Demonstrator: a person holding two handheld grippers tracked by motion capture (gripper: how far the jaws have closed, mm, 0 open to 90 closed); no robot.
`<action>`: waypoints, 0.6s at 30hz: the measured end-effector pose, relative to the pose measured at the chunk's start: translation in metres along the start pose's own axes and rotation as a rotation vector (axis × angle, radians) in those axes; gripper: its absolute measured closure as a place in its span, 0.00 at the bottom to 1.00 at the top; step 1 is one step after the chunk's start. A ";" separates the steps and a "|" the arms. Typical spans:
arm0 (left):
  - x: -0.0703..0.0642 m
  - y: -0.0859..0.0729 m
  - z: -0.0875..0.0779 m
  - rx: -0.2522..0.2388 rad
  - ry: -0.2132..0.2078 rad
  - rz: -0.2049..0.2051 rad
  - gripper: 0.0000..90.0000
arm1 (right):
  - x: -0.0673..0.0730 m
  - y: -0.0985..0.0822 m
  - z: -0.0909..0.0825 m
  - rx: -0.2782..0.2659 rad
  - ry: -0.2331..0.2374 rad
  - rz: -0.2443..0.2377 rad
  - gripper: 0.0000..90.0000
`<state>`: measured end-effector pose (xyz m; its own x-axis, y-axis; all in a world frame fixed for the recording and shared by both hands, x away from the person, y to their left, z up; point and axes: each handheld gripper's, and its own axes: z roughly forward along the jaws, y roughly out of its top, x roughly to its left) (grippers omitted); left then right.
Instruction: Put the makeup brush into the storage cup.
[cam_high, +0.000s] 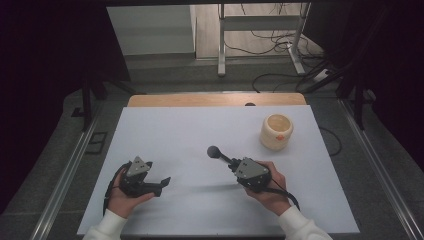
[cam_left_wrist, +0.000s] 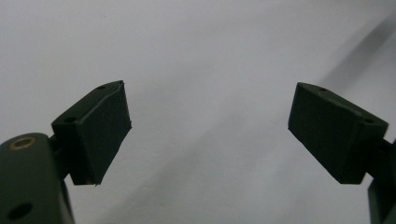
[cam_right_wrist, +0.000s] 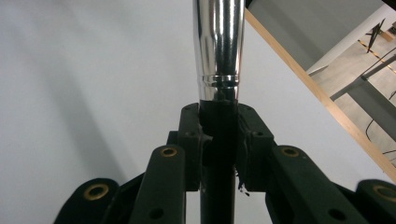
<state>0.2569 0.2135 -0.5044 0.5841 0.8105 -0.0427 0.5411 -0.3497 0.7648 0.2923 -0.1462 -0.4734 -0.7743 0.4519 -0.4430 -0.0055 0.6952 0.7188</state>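
At lower right of the high view the right gripper (cam_high: 231, 164) pinches a round-headed metal tool (cam_high: 215, 152) above the white table (cam_high: 200, 130); the left gripper (cam_high: 162, 183), lower left, gapes empty; likely next: carry it to the cream cup (cam_high: 276, 131), upper right.

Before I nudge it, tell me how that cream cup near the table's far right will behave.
The cream cup looks squat and wide, so it will probably slide rather than tip. It stands upright on its base, so rolling seems unlikely. Its thick, matte walls suggest ceramic: probably fairly heavy, and breakable if knocked off.
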 end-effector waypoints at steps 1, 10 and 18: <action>0.000 0.000 0.000 0.001 0.000 0.004 0.15 | -0.001 0.000 0.000 -0.004 -0.003 0.012 0.82; 0.000 0.000 0.000 0.008 -0.003 0.000 0.16 | -0.008 -0.002 -0.002 -0.021 0.014 0.074 0.82; 0.000 -0.001 0.002 0.016 -0.007 0.000 0.16 | -0.014 -0.003 0.000 -0.039 0.061 0.159 0.82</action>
<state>0.2576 0.2131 -0.5060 0.5884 0.8072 -0.0469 0.5502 -0.3572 0.7547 0.3033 -0.1549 -0.4688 -0.8041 0.5192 -0.2895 0.0968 0.5949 0.7979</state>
